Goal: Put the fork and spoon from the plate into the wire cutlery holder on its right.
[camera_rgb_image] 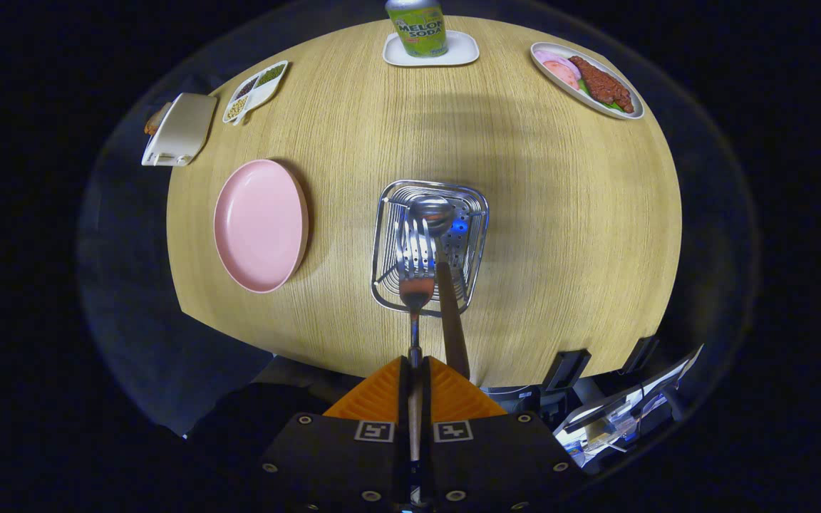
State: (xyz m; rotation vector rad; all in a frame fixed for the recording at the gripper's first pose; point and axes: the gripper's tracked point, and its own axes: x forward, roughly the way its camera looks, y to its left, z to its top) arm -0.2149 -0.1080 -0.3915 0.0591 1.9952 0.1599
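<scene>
Fork [416, 260] pinched by handle between closed orange fingers [382, 395] of gripper [415, 388], tines poised over wire cutlery holder [430, 246]. Spoon [442, 274] already stands inside, bowl up, apparently touching fork. Lower straight, release once tines pass rim; avoid knocking spoon. Pink plate [261, 225] bare, left of holder.
</scene>
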